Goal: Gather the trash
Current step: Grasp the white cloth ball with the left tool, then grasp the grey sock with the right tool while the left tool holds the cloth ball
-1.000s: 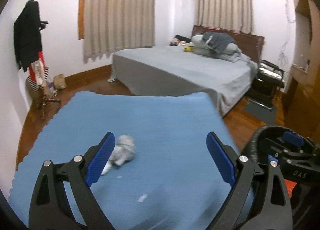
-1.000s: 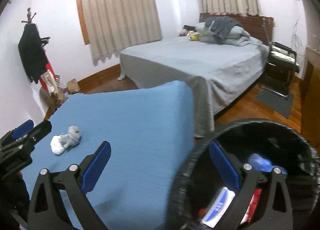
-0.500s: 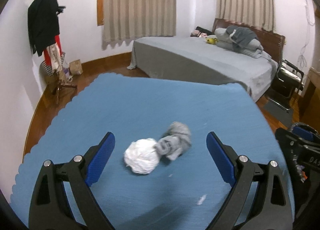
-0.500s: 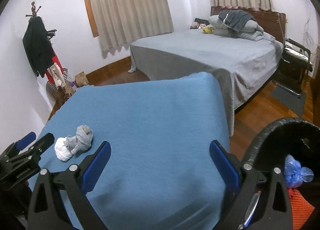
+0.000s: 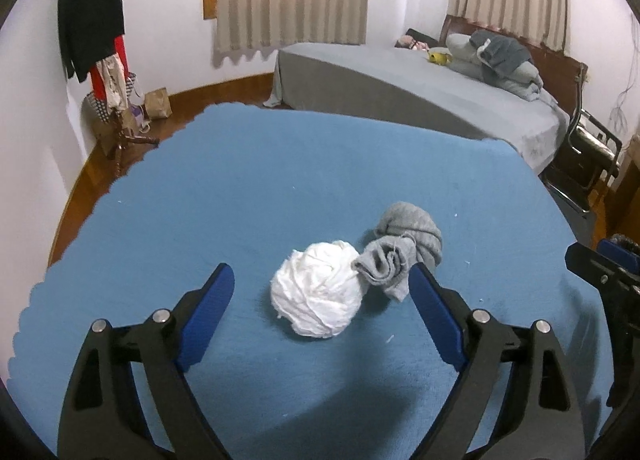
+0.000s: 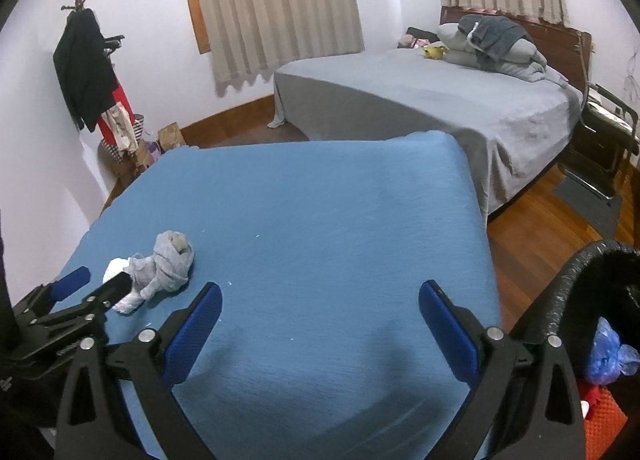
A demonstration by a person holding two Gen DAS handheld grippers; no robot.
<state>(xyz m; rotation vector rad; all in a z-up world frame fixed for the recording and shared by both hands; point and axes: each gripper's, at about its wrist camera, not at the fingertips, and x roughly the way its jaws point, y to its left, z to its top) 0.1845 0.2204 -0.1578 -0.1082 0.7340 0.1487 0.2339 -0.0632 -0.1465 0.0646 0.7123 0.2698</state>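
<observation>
Lying on blue cloth point(image 5: 280, 188): crumpled white wad point(image 5: 318, 294) touching grey wad point(image 5: 404, 250).

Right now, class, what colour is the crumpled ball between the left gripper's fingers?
White; the crumpled ball shows best in the left wrist view.

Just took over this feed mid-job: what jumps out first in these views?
A white wad touching a grey wad lies on the blue table cover, framed by the open left gripper. The right gripper, also open, hovers empty over bare cover, with the black bin at its right.
</observation>
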